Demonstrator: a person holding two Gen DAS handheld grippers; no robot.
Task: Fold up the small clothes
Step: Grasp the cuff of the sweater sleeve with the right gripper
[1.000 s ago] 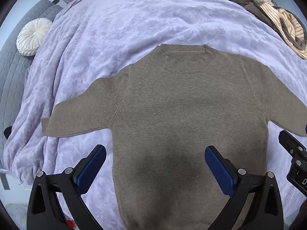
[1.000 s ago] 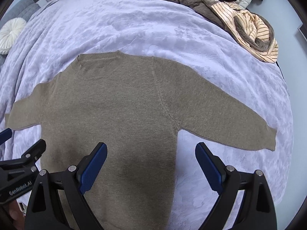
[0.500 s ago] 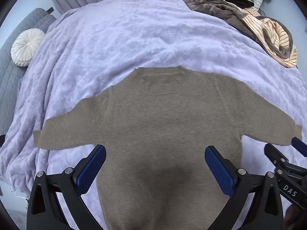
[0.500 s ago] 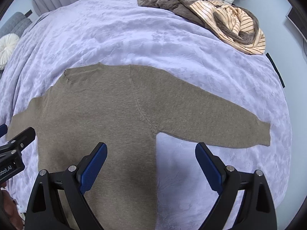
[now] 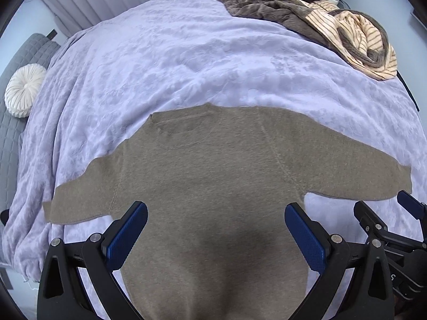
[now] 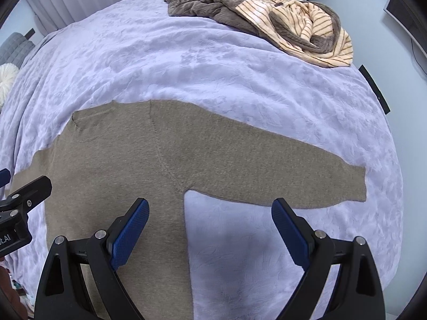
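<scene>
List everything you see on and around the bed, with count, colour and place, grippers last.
Taupe knit sweater: one, grey-brown, spread flat on the near bed, sleeves out.
Lavender textured bedspread: one, pale purple, covers the bed.
Heap of clothes: one pile, brown, cream-striped and black, far right corner.
Round white pleated cushion: one, white, on the grey quilted seat at far left.
Left gripper: one, black with blue pads, open above the sweater's body.
Right gripper: one, black with blue pads, open above the right armpit.

A lavender-covered bed [image 5: 186, 61] carries a taupe sweater [image 5: 213, 181] spread flat just ahead of the tool, and far beyond it, what looks like heaped clothes [image 6: 267, 13].
</scene>
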